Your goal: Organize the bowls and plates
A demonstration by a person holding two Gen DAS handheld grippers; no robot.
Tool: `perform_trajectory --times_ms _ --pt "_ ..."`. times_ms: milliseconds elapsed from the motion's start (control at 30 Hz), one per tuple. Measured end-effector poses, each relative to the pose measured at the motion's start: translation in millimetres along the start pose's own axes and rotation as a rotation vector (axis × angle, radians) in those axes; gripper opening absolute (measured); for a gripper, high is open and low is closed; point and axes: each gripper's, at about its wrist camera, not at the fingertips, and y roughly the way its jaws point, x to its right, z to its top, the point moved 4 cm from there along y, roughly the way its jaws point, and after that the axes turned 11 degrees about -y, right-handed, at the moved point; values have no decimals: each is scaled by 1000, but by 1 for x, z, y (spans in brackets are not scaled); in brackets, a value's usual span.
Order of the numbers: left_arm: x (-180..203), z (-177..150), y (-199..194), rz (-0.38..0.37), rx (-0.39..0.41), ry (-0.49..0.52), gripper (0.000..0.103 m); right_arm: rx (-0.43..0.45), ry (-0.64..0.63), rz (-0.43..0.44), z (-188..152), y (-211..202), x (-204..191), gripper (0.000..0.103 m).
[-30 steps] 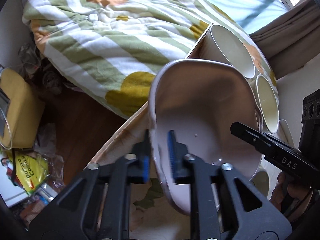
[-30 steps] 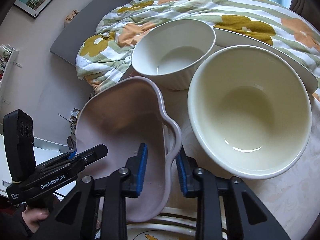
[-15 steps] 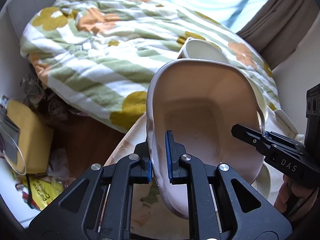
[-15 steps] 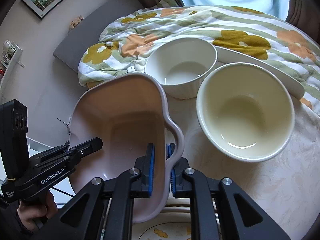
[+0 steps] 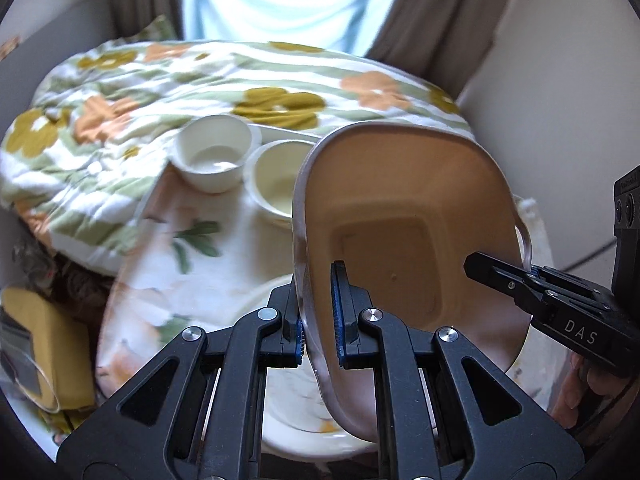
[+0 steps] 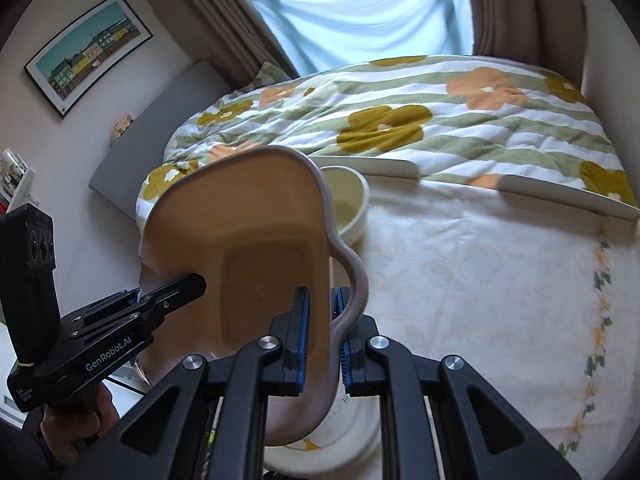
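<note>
The pink baking dish (image 5: 408, 240) has risen off the table (image 6: 480, 280) since a second ago and now hangs tilted between the 2 grippers: the left gripper (image 5: 320, 312) pinches one rim, the right gripper (image 6: 322, 336) the opposite handle side, both clamped tight. The 2 bowls (image 5: 216, 160) stay behind, so the carry to its stacking spot has probably begun, likely toward the plate (image 5: 288, 408) below

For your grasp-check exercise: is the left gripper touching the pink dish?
Touching. In the left wrist view, the left gripper has both blue pads pressed against the rim wall of the pink dish.
</note>
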Motion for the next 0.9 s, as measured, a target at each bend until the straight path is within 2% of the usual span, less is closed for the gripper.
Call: perform_trajectory --times_ms 267,467,667,900 --pt "128 -65 24 -115 -103 125 9 34 148 -139 -68 -79 75 12" --pt "192 -113 64 -153 -187 179 9 10 232 -209 -112 -97 129 12" --pt "218 -144 112 -142 -243 204 9 2 294 -219 -141 -84 176 12" --pt "218 -155 146 -108 -272 212 9 -23 339 -211 -162 -65 200 12"
